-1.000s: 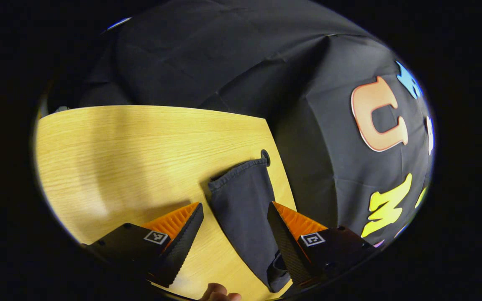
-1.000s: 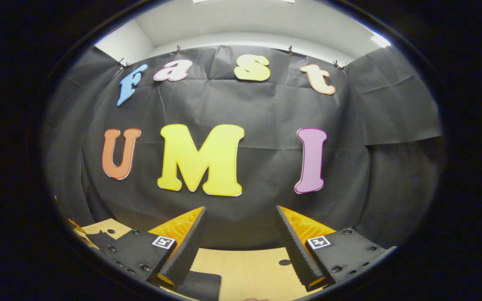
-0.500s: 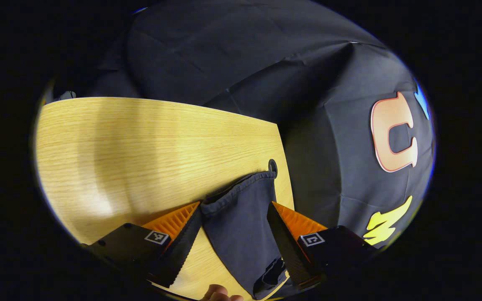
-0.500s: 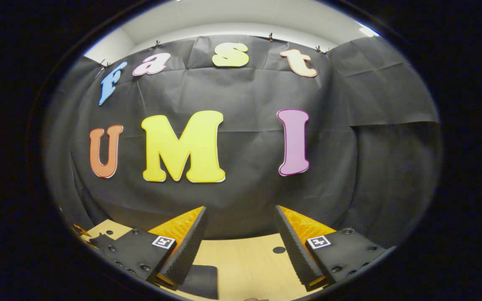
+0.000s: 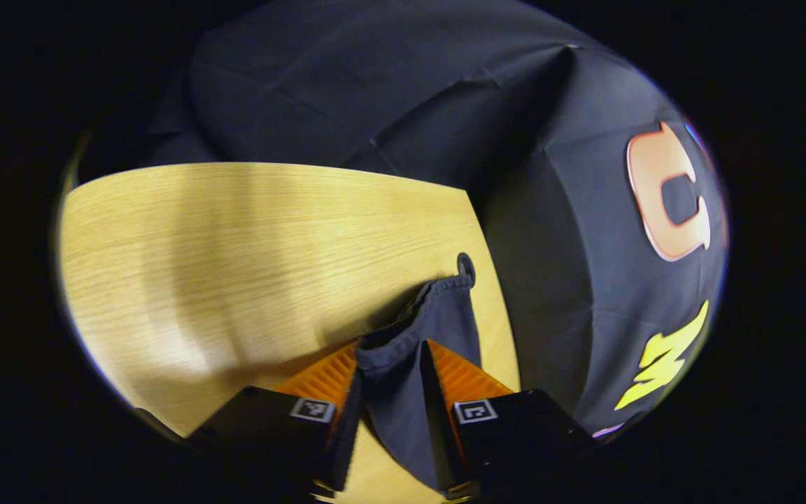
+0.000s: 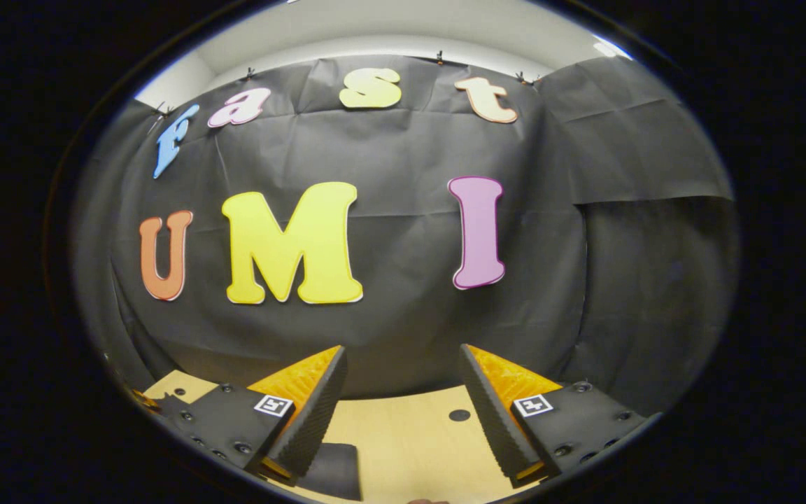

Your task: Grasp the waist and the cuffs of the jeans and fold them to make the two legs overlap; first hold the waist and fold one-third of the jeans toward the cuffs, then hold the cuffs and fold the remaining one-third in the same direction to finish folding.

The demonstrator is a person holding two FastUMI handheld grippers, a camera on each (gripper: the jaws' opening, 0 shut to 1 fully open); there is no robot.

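so in the left gripper view the left gripper has its two fingers pinched in on the dark jeans, one finger on each side of a bunched fold just below the hemmed cuff edge, and the cloth looks squeezed between them. the cuff end pokes up toward 12 o'clock from the fingertips, and its far corner reaches right to a small round hole in the wooden table, partly covering it. the rest of the leg runs down toward 6 o'clock between the fingers and gets cut off at the bottom, so how far it goes is anyone's guess. can't tell if it's one leg or two layers in there, it's all one dark mass. in the right gripper view the right gripper has its fingers spread wide with nothing between them, hanging above the table and facing the wall. down at about 7 o'clock from its fingertips there's a dark patch of jeans, half hidden behind the left-hand finger and cut off at the bottom
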